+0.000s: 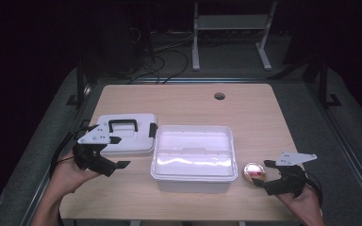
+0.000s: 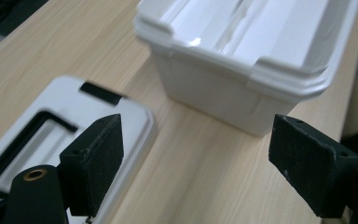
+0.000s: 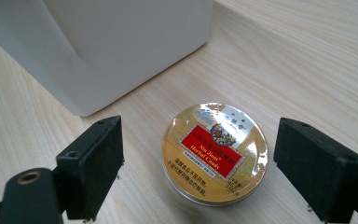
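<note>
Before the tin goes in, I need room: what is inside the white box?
The white box stands open; its glossy white inside looks bare, though glare hides the bottom. The candy tin sits outside, between the right gripper jaws.

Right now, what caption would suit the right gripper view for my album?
Open right gripper poised around a round candy tin beside the white box.

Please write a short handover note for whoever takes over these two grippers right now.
Right gripper: open, empty, its fingers standing either side of the round candy tin without touching it.
Left gripper: open, empty, held near the lid's corner.
White box sits open at mid-table; its handled lid lies flat to its left, and the tin lies on the table right of the box.
Done: lid off.
Left, probably: grip the tin, place it in the box, refit the lid.
</note>
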{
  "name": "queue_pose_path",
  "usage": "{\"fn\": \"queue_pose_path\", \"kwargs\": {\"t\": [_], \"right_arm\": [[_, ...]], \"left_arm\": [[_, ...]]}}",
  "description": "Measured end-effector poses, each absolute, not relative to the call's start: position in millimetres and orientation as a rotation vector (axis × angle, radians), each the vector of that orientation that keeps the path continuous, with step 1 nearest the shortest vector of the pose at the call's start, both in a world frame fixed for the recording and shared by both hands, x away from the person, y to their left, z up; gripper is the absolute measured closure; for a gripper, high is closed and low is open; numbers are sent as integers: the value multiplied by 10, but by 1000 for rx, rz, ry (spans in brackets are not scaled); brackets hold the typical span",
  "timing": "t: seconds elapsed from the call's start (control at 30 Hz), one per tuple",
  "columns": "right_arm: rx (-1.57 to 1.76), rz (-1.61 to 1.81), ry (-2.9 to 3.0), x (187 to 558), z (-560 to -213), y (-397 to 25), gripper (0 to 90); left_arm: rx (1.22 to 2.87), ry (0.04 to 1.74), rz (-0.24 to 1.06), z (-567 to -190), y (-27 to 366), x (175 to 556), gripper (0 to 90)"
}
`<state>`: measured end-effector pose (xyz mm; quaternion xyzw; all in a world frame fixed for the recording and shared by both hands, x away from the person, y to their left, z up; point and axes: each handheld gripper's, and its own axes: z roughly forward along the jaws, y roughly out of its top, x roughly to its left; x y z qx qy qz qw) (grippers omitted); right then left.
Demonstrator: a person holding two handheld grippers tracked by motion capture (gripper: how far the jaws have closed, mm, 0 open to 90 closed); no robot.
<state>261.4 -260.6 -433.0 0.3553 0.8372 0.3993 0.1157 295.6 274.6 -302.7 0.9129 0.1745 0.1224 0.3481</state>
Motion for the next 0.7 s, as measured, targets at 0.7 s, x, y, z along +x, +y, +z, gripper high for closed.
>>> {"fn": "queue_pose_path", "kwargs": {"t": [0.7], "right_arm": [[1022, 1167, 2461, 2605, -4297, -2597, 152]], "left_arm": [[2634, 88, 84, -2827, 1333, 3397, 366]]}}
